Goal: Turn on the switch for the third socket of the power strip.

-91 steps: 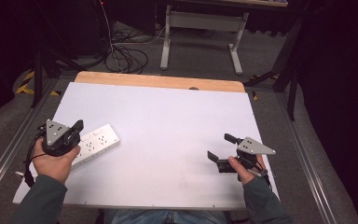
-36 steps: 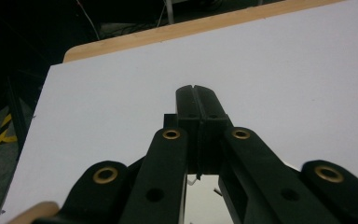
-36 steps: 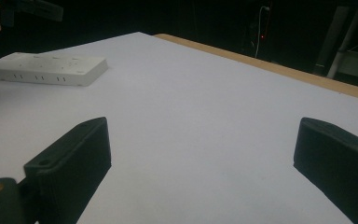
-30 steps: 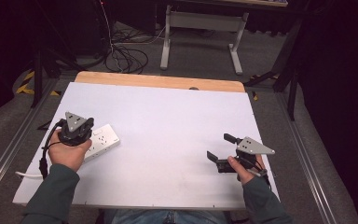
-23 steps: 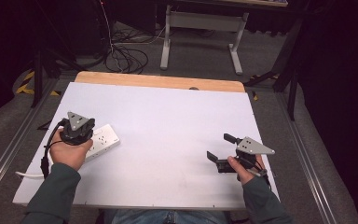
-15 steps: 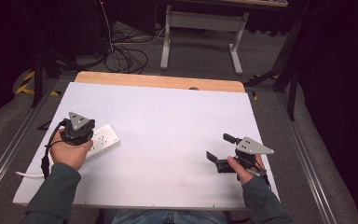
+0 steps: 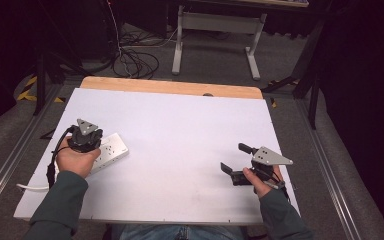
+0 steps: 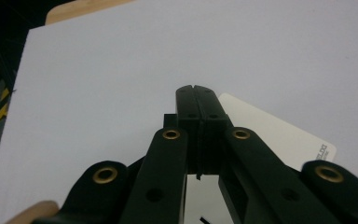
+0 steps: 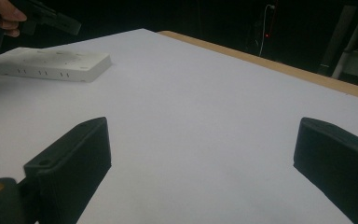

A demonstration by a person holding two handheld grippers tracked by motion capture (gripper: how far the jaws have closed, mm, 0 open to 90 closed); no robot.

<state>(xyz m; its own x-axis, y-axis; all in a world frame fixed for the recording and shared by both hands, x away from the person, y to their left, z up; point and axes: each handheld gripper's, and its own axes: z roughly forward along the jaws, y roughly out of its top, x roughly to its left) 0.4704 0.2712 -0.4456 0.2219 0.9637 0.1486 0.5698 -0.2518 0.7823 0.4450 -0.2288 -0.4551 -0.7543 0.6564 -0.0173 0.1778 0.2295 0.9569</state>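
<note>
Dark room; grey carpet [image 7: 340,165]; cables [image 7: 135,57]; metal desk legs [image 7: 215,35].

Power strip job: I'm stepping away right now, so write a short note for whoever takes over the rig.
Left gripper: jaws shut with nothing between them, over the near end of the white power strip; whether it touches the strip is not clear.
Right gripper: jaws wide open, empty, low over the white tabletop at the right side, well away from the strip.
Power strip: flat on the table's left side, its white cable trailing off toward the near left edge.
Done: nothing gripped or lifted yet.
Left: probably to take hold of the strip.
</note>
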